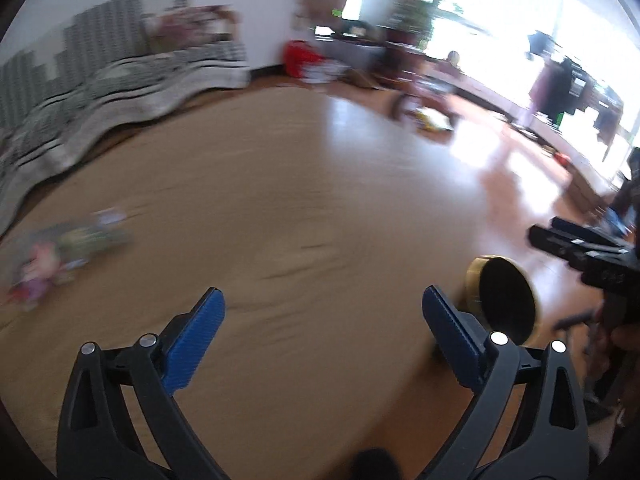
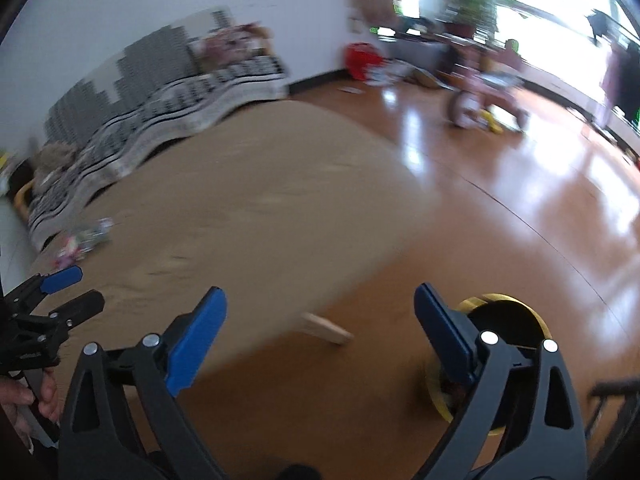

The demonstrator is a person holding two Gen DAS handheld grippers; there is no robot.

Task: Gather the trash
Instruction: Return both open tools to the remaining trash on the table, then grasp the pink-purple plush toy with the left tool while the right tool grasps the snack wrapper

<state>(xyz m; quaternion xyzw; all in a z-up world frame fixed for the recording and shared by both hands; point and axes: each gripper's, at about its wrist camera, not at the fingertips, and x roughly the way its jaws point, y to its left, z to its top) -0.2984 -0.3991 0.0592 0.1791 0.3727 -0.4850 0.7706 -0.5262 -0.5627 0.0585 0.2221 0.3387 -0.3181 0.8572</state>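
A blurred heap of colourful wrappers [image 1: 60,252] lies at the far left of the tan table [image 1: 280,200]; it also shows in the right wrist view [image 2: 86,240]. A gold-rimmed bin with a dark inside [image 1: 502,300] stands on the floor by the table's right end, and shows low behind the right finger in the right wrist view [image 2: 508,320]. My left gripper [image 1: 322,308] is open and empty over the table. My right gripper [image 2: 320,308] is open and empty over the table's corner, next to the bin. The left gripper shows in the right wrist view [image 2: 76,288], the right gripper in the left wrist view [image 1: 548,230].
A sofa with a striped cover [image 1: 100,92] runs along the far side of the table. A tricycle [image 2: 484,108] and a red bag [image 2: 360,60] stand on the shiny wooden floor [image 2: 520,200]. A table leg [image 2: 326,330] shows under the corner.
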